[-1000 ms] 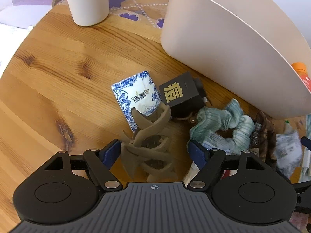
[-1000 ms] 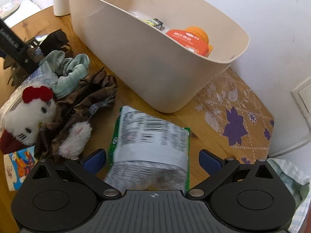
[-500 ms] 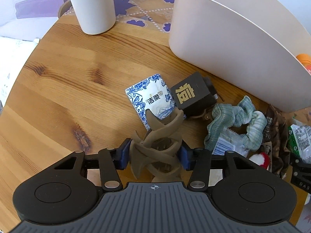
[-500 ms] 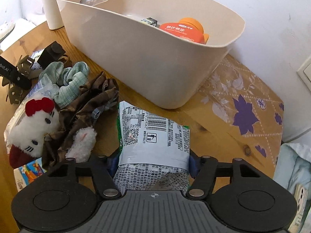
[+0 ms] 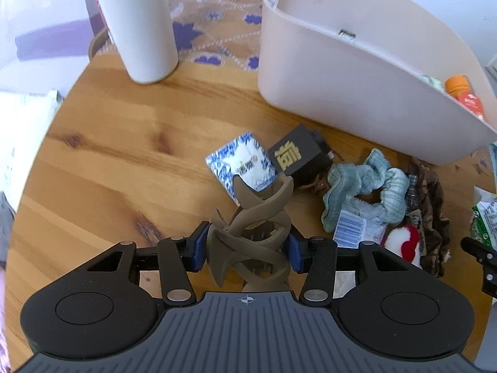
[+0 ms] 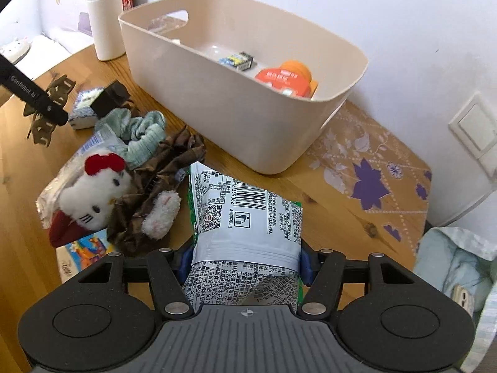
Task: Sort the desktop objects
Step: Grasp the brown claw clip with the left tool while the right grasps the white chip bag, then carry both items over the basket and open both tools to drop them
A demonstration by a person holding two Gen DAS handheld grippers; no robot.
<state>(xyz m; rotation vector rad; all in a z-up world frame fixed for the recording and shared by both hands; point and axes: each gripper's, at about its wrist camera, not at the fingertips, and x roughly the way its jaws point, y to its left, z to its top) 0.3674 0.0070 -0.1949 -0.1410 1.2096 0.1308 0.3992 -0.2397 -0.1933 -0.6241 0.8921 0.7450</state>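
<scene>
My left gripper (image 5: 248, 250) is shut on a brown twisted hair claw (image 5: 254, 217), its blue pads pressing both sides, and holds it just above the round wooden table (image 5: 108, 171). The same claw (image 6: 59, 90) shows at the far left of the right wrist view. My right gripper (image 6: 245, 261) is shut on a grey and white snack packet (image 6: 248, 214) with a green edge, raised off the table. A beige plastic bin (image 5: 341, 99) stands behind both; its wall (image 6: 248, 118) encloses an orange-capped bottle (image 6: 285, 77) and a small item.
Between the grippers lie a blue and white tissue pack (image 5: 240, 168), a black cube (image 5: 295, 155), a green scrunchie (image 5: 366, 186), brown cloth (image 6: 161, 180), a white plush cat (image 6: 93, 192) and a colourful booklet (image 6: 84, 248). A white bottle (image 5: 143, 31) stands at the back left.
Both grippers went from wide open to shut, the left on the hair claw and the right on the snack packet. Both then rose from the table with what they hold.
</scene>
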